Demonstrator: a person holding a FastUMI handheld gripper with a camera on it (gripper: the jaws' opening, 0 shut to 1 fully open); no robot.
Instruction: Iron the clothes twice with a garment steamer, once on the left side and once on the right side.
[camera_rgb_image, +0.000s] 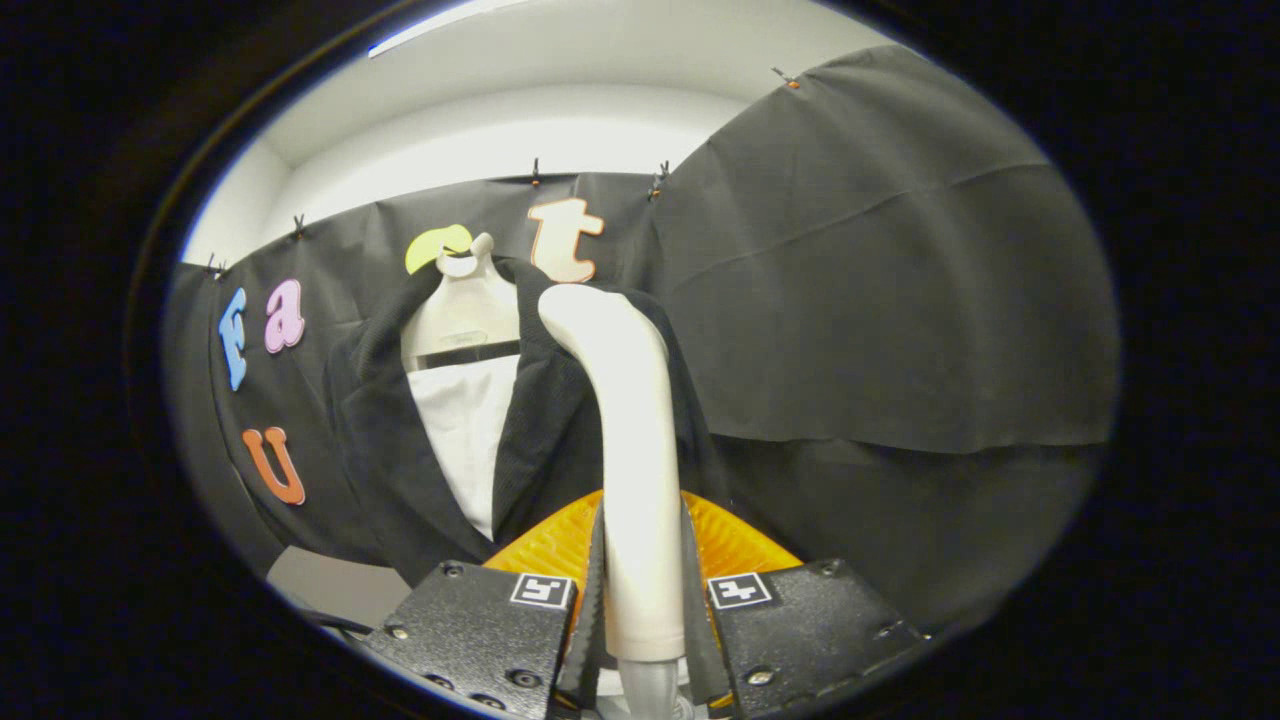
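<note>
Gripper (643, 590) clenched on the garment steamer (625, 450), both fingers pressing its pale handle. Steamer rising toward 12 o'clock, head against the dark jacket (545, 440) near the right lapel. Jacket hanging on a white hanger (465, 305), over white fabric (465, 430).

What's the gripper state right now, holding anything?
Gripper: closed on the steamer handle, both fingers pressing its sides; the steamer head is up against the dark jacket on the hanger.
</note>
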